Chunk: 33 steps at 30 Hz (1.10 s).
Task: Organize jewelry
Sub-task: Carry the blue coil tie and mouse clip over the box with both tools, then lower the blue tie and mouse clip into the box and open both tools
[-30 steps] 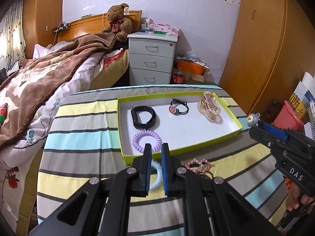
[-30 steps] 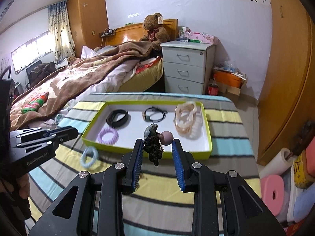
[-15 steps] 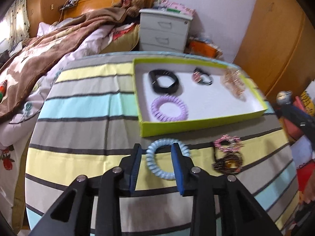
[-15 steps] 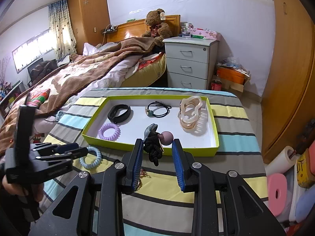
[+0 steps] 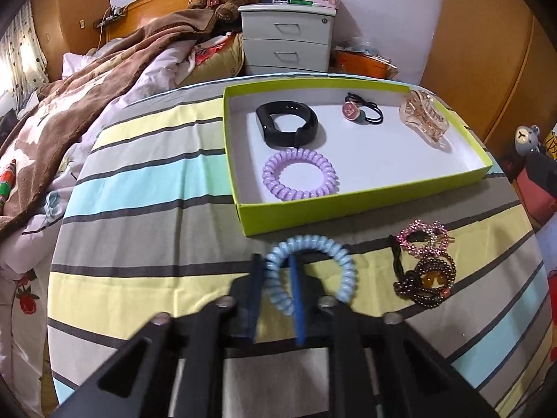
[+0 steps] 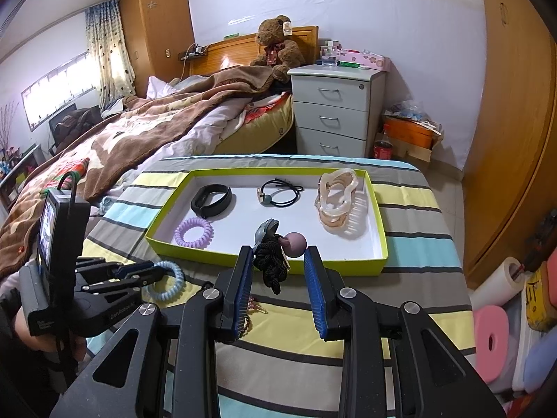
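Left gripper (image 5: pixel 275 271) straddles the pale blue spiral hair tie (image 5: pixel 311 271) by the lime-green cardboard tray's (image 5: pixel 365 209) front edge, prob mid-pinch, can't tell tbh. Right gripper (image 6: pixel 278 261) is spread w/ a black knotted cord charm (image 6: pixel 273 261) dangling off one pad, ready for tray drop imo.

A lime-green tray (image 5: pixel 365 209) with a white floor holds a lilac coil tie (image 5: pixel 300 175) and a black band (image 5: pixel 286 123). The pale-blue coil tie (image 5: pixel 344 261) lies on yellow, turquoise and grey stripes of the bench (image 5: pixel 156 216).

Left gripper (image 5: pixel 276 271) fingers are motion-blurred; contact with the blue coil tie (image 5: pixel 313 271) cannot be judged. Beaded bracelets (image 6: pixel 251 308) are mostly hidden behind the right gripper (image 6: pixel 278 261), at 7 o'clock. Attachment of the dark knotted tie (image 6: pixel 271 261) cannot be told. Right gripper body is cropped at 3 o'clock.
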Available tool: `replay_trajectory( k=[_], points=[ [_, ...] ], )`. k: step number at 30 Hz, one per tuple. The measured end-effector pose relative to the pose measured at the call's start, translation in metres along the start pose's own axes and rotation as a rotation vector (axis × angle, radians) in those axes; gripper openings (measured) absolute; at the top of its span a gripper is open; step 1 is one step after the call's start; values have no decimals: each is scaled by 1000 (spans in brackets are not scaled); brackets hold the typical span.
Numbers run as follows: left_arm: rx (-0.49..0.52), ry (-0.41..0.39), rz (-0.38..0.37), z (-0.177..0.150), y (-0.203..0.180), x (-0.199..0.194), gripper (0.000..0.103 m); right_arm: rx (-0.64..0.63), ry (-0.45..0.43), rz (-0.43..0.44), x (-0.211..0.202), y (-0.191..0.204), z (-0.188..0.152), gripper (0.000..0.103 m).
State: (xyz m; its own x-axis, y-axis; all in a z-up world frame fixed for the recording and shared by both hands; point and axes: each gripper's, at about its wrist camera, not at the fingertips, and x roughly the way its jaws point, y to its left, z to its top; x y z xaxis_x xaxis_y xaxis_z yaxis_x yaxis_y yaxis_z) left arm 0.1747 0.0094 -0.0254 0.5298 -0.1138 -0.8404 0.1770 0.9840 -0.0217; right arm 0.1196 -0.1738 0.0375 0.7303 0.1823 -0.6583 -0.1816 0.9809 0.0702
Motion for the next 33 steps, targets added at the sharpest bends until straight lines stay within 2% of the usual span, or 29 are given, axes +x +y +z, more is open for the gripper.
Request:
replay_trajectory(
  k=[16,24,33],
  points=[
    [-17,-78,-28,3,0,-38,10,-11,-11,-2,-5,0,4,31],
    [-37,-129,-43,27,4,-54,10,-42,7,2,11,5,21,31],
    [-61,-120,-46,59,10,-36,10,-84,43,1,47,11,41,31]
  ],
)
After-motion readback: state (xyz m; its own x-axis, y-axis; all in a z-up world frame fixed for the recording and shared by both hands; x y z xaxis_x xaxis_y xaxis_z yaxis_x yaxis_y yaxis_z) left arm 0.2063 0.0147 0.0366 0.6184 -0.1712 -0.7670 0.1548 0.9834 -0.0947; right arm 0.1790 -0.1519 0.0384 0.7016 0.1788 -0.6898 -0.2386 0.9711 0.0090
